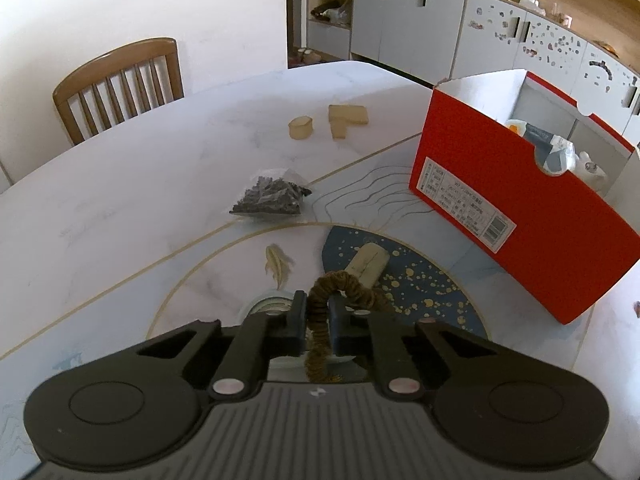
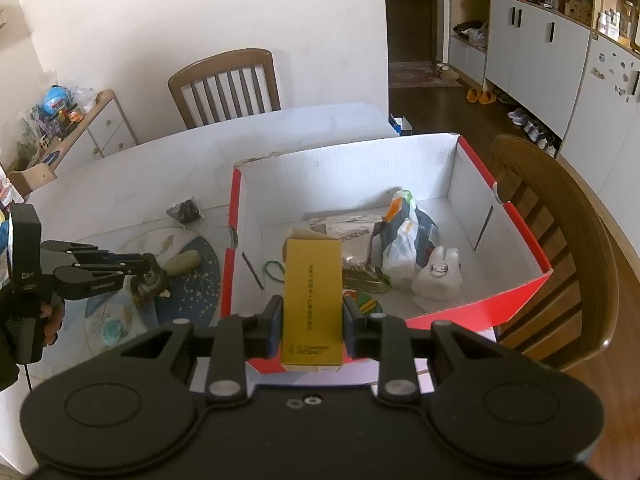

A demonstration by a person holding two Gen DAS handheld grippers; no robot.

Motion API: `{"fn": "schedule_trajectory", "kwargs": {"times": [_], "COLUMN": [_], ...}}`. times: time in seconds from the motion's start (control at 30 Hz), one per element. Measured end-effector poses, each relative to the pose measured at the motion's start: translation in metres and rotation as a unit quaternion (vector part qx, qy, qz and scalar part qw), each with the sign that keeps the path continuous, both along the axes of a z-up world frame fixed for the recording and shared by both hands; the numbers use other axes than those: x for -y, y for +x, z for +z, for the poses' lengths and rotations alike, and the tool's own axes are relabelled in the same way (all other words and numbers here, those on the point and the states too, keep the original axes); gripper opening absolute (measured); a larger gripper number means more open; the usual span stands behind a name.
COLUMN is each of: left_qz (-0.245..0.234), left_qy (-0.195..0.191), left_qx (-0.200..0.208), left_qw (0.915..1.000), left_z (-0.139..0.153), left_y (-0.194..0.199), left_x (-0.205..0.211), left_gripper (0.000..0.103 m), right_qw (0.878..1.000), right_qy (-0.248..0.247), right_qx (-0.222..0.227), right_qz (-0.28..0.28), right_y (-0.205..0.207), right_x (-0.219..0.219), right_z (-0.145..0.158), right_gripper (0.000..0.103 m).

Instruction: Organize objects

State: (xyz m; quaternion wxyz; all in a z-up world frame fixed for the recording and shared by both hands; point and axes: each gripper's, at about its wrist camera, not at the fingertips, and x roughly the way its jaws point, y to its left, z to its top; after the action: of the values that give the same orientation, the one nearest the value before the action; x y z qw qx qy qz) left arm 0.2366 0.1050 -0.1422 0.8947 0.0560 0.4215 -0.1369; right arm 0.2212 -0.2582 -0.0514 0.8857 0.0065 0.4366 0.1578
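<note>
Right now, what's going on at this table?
A person is sorting loose items into a red box. The right claw is shut on a yellow carton, held over the box's near edge. The left claw is shut on a brown scrunchie above the table.

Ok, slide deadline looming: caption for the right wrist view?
Right gripper holds a yellow carton over the red box.

Table (pale marble) bears red box, dark packet.
</note>
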Motion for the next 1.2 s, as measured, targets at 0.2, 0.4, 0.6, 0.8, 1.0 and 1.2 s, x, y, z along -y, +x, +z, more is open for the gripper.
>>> {"fn": "schedule_trajectory", "kwargs": {"times": [0.2,0.4,0.6,0.8,1.0,1.2], "left_qz": [0.013,0.018,0.023,0.015,-0.002,-0.041], "left_qy": [-0.028,-0.048,-0.067,-0.082,-0.111,-0.117], "left_qx": [0.002,0.018,0.041,0.066,0.070,0.061], "left_qw": [0.9995,0.9985,0.9966,0.9943,0.9914,0.9905], "left_z": [0.014,0.045,0.081,0.119,0.141,0.142], "left_y": [-0.008,-0.028,-0.041,-0.045,-0.039,-0.023], "left_x": [0.000,0.006,0.024,0.057,0.099,0.153], "left_gripper": [0.009,0.009,0.009,0.009,0.009,0.009], "right_qw": [1.000,1.000,1.000,0.999,0.999,0.999], "right_qy": [0.009,0.018,0.024,0.021,0.019,0.016], "right_qx": [0.003,0.009,0.014,0.019,0.022,0.026], "right_qz": [-0.002,0.000,0.006,0.015,0.021,0.022], "right_y": [0.003,0.008,0.020,0.037,0.053,0.064], "right_x": [0.007,0.018,0.036,0.055,0.075,0.093], "right_z": [0.000,0.000,-0.002,-0.007,-0.012,-0.016], "right_gripper": [0.028,0.028,0.028,0.028,0.028,0.028]}}
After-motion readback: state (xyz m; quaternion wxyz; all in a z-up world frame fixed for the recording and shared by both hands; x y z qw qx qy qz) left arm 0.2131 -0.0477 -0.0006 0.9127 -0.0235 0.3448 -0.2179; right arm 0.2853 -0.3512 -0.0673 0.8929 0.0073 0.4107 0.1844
